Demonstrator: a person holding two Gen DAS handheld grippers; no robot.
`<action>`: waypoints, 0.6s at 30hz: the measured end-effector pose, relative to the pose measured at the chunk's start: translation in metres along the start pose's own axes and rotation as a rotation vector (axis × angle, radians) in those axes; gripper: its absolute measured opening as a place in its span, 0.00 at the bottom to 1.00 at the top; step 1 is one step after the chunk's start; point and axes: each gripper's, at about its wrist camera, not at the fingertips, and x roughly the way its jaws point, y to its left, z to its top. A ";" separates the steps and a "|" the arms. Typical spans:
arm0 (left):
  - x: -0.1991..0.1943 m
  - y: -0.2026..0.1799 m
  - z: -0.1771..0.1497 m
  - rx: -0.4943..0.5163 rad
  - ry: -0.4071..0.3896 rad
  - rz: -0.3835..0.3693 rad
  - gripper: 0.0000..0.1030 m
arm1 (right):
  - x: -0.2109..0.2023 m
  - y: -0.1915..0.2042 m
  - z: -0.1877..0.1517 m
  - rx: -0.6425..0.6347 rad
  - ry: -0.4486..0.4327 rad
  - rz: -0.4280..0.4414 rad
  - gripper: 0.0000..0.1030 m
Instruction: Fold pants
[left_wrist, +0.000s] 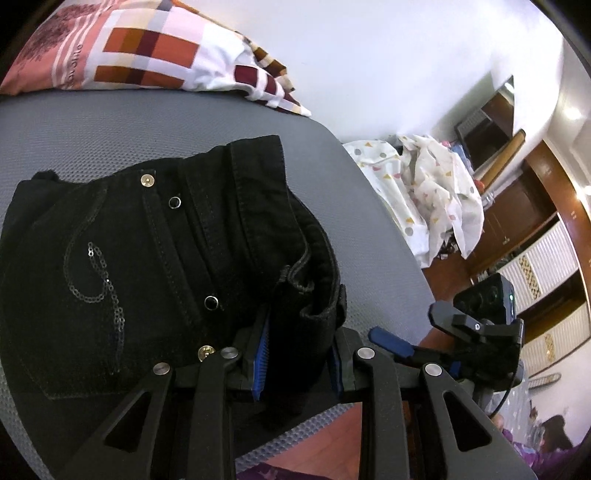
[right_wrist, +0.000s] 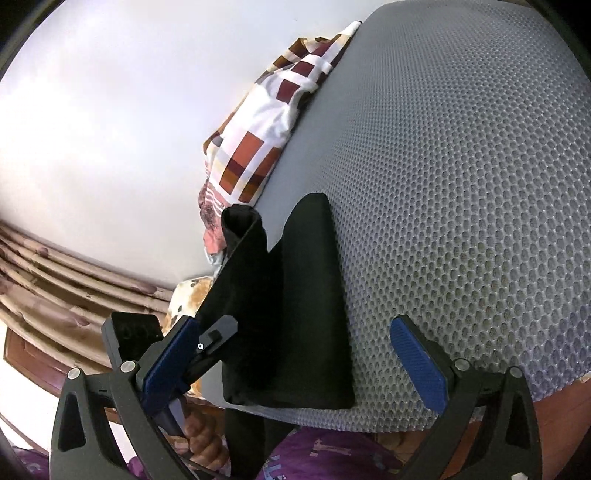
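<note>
Black pants (left_wrist: 155, 258) with studs and a sequin swirl lie bunched on a grey mesh mat (left_wrist: 110, 133). My left gripper (left_wrist: 299, 354) is shut on a thick fold of the pants, with a blue pad on each side of the cloth. In the right wrist view, a folded part of the pants (right_wrist: 295, 332) rests on the mat (right_wrist: 461, 184) and hangs over its near edge. My right gripper (right_wrist: 295, 325) stands wide open around it, and its blue pads (right_wrist: 421, 365) do not touch the cloth. The right gripper (left_wrist: 399, 347) also shows at the right of the left wrist view.
A checked pillow (left_wrist: 147, 55) lies at the far end of the mat. A white patterned cloth pile (left_wrist: 432, 192) sits beyond the mat's right edge, near wooden cabinets (left_wrist: 535, 229). A curtain (right_wrist: 55, 280) hangs at the left. A hand (right_wrist: 201, 439) and purple clothing (right_wrist: 332, 458) are below.
</note>
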 end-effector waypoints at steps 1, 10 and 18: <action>0.000 -0.004 -0.001 0.015 0.002 0.000 0.27 | 0.000 0.001 0.000 -0.005 0.000 -0.002 1.00; 0.020 -0.031 -0.009 0.141 0.041 0.040 0.28 | 0.005 0.004 -0.003 -0.015 -0.005 -0.002 1.00; 0.025 -0.039 -0.010 0.214 0.057 0.055 0.31 | 0.004 0.004 -0.007 -0.029 -0.010 -0.009 1.00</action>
